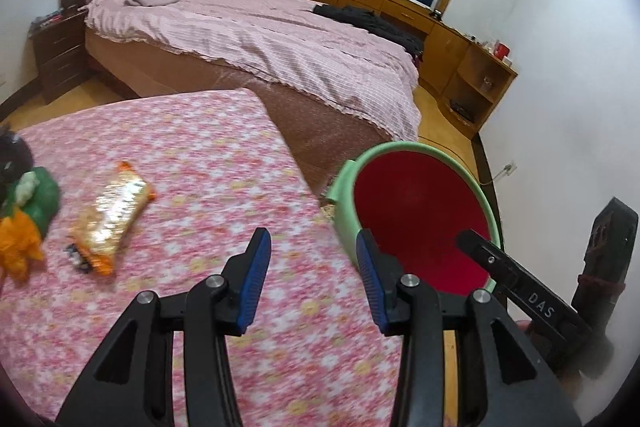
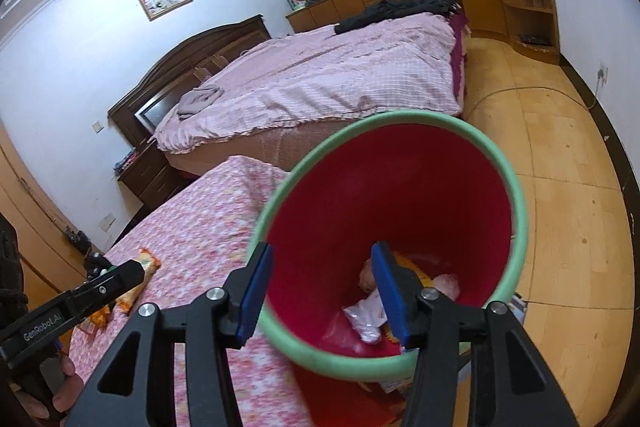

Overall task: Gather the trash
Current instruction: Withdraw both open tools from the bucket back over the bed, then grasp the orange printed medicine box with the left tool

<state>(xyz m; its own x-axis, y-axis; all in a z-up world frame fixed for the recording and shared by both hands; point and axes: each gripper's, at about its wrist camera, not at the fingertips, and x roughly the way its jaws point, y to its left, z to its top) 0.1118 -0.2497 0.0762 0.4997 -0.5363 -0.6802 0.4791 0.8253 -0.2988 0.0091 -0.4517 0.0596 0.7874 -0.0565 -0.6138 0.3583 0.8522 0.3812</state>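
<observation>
A green-rimmed bin with a red inside stands beside the pink floral table. In the right wrist view the bin holds several wrappers, among them a white plastic bag. My right gripper is open and empty above the bin's near rim. My left gripper is open and empty over the table's right edge. An orange snack wrapper lies on the table to its left, also showing in the right wrist view. Green and orange scraps lie at the far left.
A bed with a pink cover stands behind the table. Wooden cabinets line the far wall. A dark nightstand is at the left. The wooden floor lies right of the bin.
</observation>
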